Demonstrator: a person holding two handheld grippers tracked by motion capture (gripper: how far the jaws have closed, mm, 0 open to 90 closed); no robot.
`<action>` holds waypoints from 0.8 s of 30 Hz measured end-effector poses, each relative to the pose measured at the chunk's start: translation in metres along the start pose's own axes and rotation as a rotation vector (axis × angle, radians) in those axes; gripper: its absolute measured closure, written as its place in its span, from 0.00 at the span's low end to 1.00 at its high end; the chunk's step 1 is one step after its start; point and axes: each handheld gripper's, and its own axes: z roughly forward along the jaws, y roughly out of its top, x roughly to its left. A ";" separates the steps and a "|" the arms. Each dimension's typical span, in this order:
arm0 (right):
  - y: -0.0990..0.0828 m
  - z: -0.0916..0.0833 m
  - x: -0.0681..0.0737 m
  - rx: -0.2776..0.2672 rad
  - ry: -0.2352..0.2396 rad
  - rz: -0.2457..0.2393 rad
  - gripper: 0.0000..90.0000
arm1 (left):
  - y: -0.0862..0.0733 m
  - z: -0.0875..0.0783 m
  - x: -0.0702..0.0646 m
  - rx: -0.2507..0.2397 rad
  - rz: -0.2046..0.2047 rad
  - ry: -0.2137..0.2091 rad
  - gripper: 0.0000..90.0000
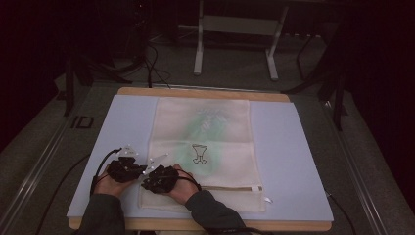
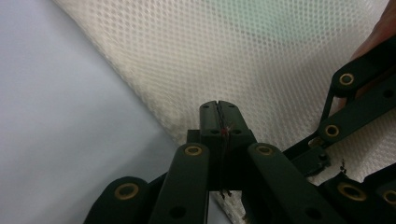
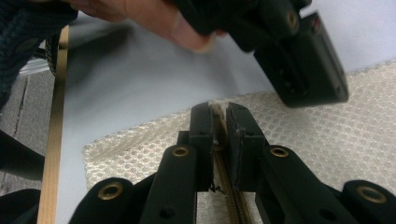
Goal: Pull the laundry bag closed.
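Right gripper view, closest in: the right hand-held gripper [image 3: 219, 112] is clamped on the zipper band at the near left corner of the mesh laundry bag [image 3: 327, 135], woven tape pinched between its black jaws. Just beside it, the left hand-held gripper [image 2: 218, 108] is pressed together on that same edge, a thin thread caught in the seam. Looks like the bag is being pinned to work the zipper; next, 1 grip must hold while the other reaches the white pull [image 1: 256, 188]. Farther off, cream honeycomb netting lies flat on the pale blue mat [image 1: 293, 147] over the wooden bench [image 1: 205, 91].

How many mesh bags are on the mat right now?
1. A cream mesh bag lies flat on the middle of the blue mat, both grippers at its near left corner. Nothing suggests another underneath.
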 end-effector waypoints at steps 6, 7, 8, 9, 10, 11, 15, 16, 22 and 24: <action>0.000 0.000 0.000 -0.003 -0.002 0.001 0.91 | -0.002 0.003 0.002 0.028 0.008 -0.013 0.99; -0.001 0.000 0.000 -0.003 -0.004 -0.002 0.91 | -0.002 0.003 0.002 0.028 0.008 -0.013 0.99; -0.001 0.000 0.001 -0.002 -0.006 -0.004 0.91 | -0.003 0.002 0.003 0.029 0.006 -0.015 0.99; -0.001 0.000 0.001 -0.002 -0.006 -0.004 0.91 | -0.003 0.002 0.003 0.029 0.006 -0.015 0.99; -0.001 0.000 0.001 0.001 -0.007 -0.006 0.91 | -0.003 0.002 0.003 0.029 0.006 -0.016 0.99; -0.001 0.000 0.001 -0.002 -0.010 -0.007 0.91 | -0.004 0.001 0.003 0.030 0.007 -0.016 0.99; -0.001 0.000 0.003 -0.005 -0.020 -0.007 0.91 | -0.005 0.000 0.002 0.035 0.005 -0.011 0.99; -0.001 0.000 0.003 -0.005 -0.020 -0.007 0.91 | -0.005 -0.001 0.001 0.039 0.007 -0.008 0.99; 0.000 0.000 0.004 0.007 -0.033 0.004 0.91 | -0.010 -0.004 0.001 0.036 0.002 -0.018 1.00; 0.001 0.000 0.006 0.012 -0.042 0.001 0.91 | -0.011 -0.005 0.000 0.034 0.003 -0.015 1.00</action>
